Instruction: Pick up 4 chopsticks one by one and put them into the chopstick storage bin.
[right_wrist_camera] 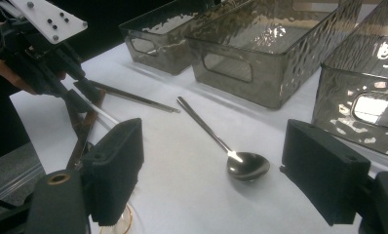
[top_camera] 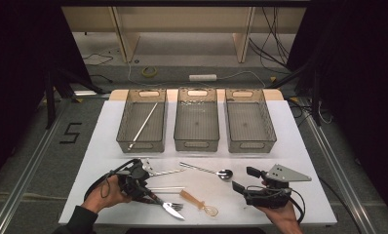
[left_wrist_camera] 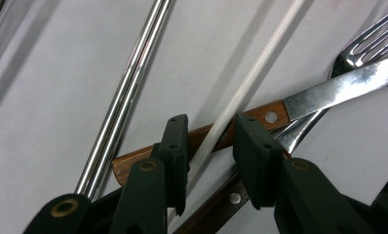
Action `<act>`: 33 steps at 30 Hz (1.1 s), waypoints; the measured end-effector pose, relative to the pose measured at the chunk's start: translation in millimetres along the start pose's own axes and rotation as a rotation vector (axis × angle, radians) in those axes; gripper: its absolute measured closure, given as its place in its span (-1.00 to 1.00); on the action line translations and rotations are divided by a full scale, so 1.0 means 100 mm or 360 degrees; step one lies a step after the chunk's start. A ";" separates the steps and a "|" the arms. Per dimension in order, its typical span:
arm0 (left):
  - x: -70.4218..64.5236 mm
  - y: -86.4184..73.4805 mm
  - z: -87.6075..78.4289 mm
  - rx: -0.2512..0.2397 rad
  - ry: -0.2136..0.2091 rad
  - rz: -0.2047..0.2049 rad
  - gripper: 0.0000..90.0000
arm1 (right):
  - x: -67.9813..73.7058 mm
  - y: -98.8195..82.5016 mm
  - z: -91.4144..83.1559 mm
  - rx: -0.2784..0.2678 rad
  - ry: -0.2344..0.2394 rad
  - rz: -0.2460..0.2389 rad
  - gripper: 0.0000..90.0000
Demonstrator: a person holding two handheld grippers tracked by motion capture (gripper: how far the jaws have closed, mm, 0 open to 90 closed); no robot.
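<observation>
My left gripper [left_wrist_camera: 209, 161] straddles, not yet pinching, the white chopstick [left_wrist_camera: 241, 97]; light, stiff, slick, so grab mid-shaft; right gripper [right_wrist_camera: 221, 170] spread.

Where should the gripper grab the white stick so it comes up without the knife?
Grip the white stick on its bare stretch past the knife, from above, jaws across it. It lies flat, thin and straight, and the left gripper straddles it right where it crosses the wooden handle.

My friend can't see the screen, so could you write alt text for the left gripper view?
The left tool straddles a thin white stick, its pads not yet touching it. The stick lies across a wooden-handled knife on a white table, with a fork at the upper right and a pair of metal chopsticks to the left.
</observation>
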State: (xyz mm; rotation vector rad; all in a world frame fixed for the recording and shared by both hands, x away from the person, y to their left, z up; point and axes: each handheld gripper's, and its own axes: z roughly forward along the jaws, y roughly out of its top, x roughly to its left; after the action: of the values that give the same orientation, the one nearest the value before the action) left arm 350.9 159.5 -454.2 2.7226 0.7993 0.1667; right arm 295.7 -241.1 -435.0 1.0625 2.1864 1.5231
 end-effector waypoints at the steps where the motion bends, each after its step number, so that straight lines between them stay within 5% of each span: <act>1: 0.00 0.00 0.00 0.0002 0.0002 0.0000 0.50 | 0.00 0.00 0.00 0.0000 0.0000 0.0000 -0.47; 22: 0.07 -0.07 -0.02 0.0136 0.0062 -0.0012 0.58 | 0.01 0.01 -0.01 -0.0002 0.0000 -0.0012 -0.46; 28: 0.10 -0.10 -0.02 0.0128 0.0077 -0.0045 0.68 | 0.01 0.01 -0.01 -0.0002 -0.0002 -0.0019 -0.46; 33: 0.12 -0.11 -0.02 0.0116 0.0087 -0.0002 0.76 | 0.01 0.01 -0.01 0.0001 -0.0003 -0.0017 -0.46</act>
State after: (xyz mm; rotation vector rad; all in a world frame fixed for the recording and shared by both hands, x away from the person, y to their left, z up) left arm 354.5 175.1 -455.1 2.7966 0.8373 0.2166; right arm 294.7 -241.0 -433.7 1.0506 2.1874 1.5167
